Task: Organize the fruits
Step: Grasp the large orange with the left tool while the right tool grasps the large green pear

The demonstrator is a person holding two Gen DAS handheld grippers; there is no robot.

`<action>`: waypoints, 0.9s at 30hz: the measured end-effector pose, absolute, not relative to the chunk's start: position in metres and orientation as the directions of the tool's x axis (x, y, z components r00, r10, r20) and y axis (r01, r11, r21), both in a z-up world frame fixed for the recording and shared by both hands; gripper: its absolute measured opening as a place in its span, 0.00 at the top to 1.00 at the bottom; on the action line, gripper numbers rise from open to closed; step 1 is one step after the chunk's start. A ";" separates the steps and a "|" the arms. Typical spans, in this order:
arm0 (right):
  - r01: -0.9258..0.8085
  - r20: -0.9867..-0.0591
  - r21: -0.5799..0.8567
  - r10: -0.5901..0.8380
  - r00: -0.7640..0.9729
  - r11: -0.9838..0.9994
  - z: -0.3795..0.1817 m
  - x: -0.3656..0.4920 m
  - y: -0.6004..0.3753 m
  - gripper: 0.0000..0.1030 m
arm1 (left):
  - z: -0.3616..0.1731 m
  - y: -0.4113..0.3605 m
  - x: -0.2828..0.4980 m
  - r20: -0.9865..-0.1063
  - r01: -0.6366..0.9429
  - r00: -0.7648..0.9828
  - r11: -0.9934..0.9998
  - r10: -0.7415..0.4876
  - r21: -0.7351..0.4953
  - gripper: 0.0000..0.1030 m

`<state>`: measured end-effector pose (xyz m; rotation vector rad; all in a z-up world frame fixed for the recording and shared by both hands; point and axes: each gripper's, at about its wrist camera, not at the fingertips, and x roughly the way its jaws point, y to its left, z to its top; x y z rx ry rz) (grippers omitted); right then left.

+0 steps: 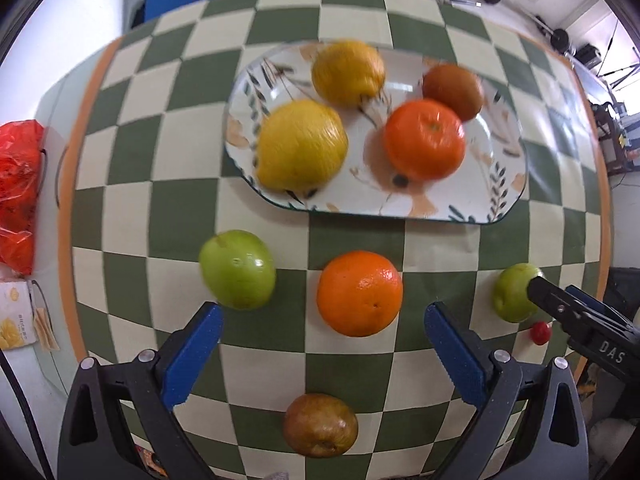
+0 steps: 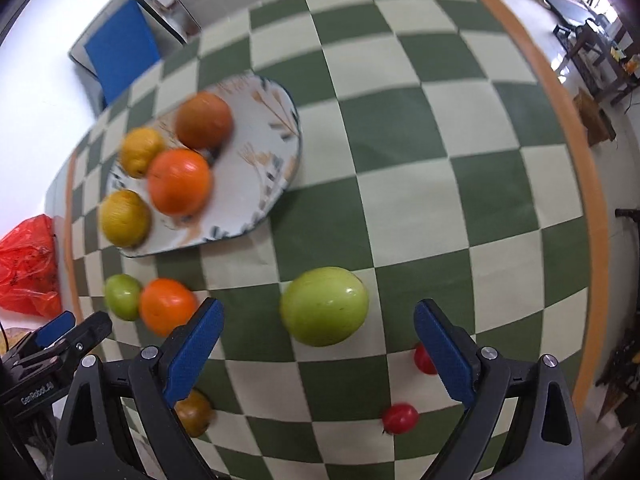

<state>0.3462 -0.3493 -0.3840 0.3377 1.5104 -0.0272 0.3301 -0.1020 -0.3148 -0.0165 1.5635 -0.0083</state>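
A patterned plate (image 1: 472, 200) (image 2: 260, 168) on the checkered cloth holds two lemons (image 1: 302, 146) (image 1: 347, 73), an orange (image 1: 425, 140) and a brown fruit (image 1: 453, 91). On the cloth lie a green apple (image 1: 237, 269), an orange (image 1: 359, 293), a brownish pear (image 1: 320, 425), a second green apple (image 1: 514, 292) (image 2: 324, 306) and small red tomatoes (image 2: 400, 418) (image 2: 423, 360). My left gripper (image 1: 324, 354) is open and empty, just short of the loose orange. My right gripper (image 2: 318, 354) is open and empty, just short of the second green apple.
A red plastic bag (image 1: 18, 192) (image 2: 28, 264) and a small yellow box (image 1: 16, 316) lie off the cloth at the left. The cloth has an orange border (image 2: 576, 152). A blue-seated chair (image 2: 120, 48) stands beyond the table.
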 end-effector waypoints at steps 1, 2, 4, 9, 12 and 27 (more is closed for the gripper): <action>0.223 -0.979 0.202 0.198 0.043 0.954 -0.398 0.348 -0.349 0.06 | -0.323 -0.104 0.331 -1.000 -0.001 -0.009 1.000 -0.015 -0.015 0.00; 0.225 -0.978 0.207 0.207 0.024 0.952 -0.409 0.349 -0.348 0.08 | -0.328 -0.107 0.332 -1.000 0.006 -0.020 1.000 -0.014 -0.014 0.00; 0.221 -0.975 0.217 0.223 -0.006 0.951 -0.426 0.350 -0.346 0.18 | -0.340 -0.114 0.334 -0.999 0.025 -0.044 1.000 -0.003 -0.004 0.00; 0.160 -0.974 0.218 0.226 -0.030 0.963 -0.441 0.349 -0.337 0.36 | -0.361 -0.129 0.338 -0.996 0.080 -0.084 0.997 0.021 0.014 0.00; 0.134 -0.971 0.228 0.236 -0.048 0.964 -0.442 0.339 -0.335 0.36 | -0.370 -0.137 0.338 -0.996 0.110 -0.090 0.994 0.018 0.008 0.00; 0.092 -0.961 0.262 0.268 -0.068 0.961 -0.442 0.298 -0.318 0.36 | -0.379 -0.118 0.291 -0.995 0.062 -0.099 0.997 -0.031 -0.037 0.42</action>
